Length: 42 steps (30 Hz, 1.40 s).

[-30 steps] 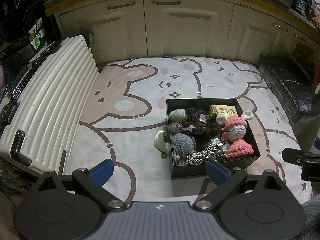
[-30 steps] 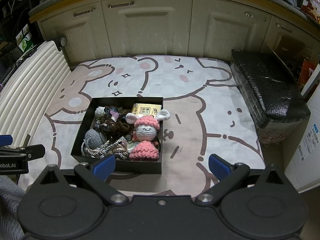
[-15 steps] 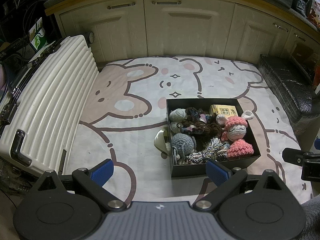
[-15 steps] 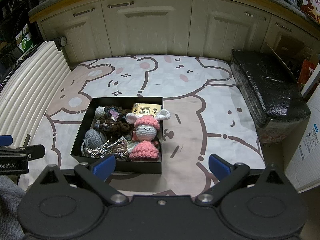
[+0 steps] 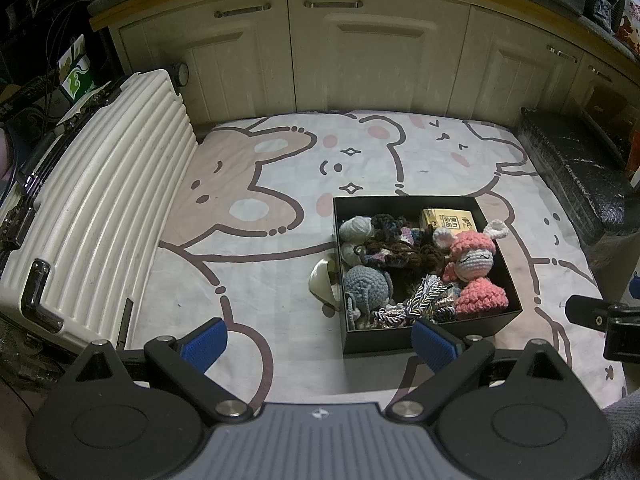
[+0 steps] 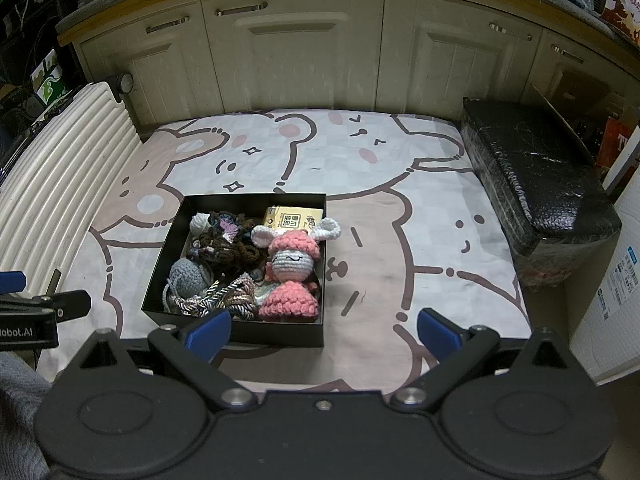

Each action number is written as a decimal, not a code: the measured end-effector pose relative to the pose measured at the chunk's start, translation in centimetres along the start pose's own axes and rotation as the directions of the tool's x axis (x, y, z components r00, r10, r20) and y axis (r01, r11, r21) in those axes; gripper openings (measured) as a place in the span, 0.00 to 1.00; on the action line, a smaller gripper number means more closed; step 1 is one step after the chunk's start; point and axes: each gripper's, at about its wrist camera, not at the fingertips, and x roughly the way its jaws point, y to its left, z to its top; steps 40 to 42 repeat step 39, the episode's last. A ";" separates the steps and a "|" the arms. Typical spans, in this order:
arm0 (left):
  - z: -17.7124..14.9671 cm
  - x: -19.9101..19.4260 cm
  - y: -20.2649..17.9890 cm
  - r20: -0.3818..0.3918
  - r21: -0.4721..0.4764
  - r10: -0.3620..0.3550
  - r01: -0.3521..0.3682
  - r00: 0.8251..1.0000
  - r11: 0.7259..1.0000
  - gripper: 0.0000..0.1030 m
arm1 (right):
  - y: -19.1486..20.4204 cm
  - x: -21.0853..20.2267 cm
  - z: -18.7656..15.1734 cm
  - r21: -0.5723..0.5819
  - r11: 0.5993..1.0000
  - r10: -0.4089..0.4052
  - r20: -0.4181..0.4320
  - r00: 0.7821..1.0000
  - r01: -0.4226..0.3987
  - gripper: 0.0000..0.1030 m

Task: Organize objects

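A black open box (image 5: 424, 338) (image 6: 200, 322) sits on a cartoon-printed mat. Inside lie a pink crocheted doll (image 5: 474, 264) (image 6: 292, 268), a grey crocheted ball (image 5: 366, 286) (image 6: 188, 276), brown yarn (image 5: 404, 254) (image 6: 228, 248), braided cord (image 5: 420, 300) (image 6: 216, 298) and a small yellow carton (image 5: 448, 220) (image 6: 294, 218). A cream object (image 5: 322, 280) lies on the mat against the box's left wall. My left gripper (image 5: 320, 342) is open and empty, short of the box's near left corner. My right gripper (image 6: 324, 332) is open and empty over the box's near right edge.
A cream ribbed suitcase (image 5: 84, 216) (image 6: 52, 168) lies along the mat's left side. A black wrapped bundle (image 5: 580, 172) (image 6: 532, 176) lines the right side. Cream cabinets (image 5: 360, 48) close off the back. A white carton (image 6: 612, 300) stands at the near right.
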 end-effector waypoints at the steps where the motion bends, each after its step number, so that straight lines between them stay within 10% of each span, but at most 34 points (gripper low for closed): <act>1: 0.0 0.0 0.0 0.000 0.000 0.001 -0.001 1.000 1.000 0.95 | 0.0 0.0 0.0 0.000 1.000 0.000 0.000 1.000 0.000 0.98; 42: -0.2 0.3 0.0 -0.011 -0.001 -0.002 0.002 1.000 1.000 0.95 | -0.1 0.0 0.0 0.003 1.000 0.003 -0.002 1.000 -0.003 0.98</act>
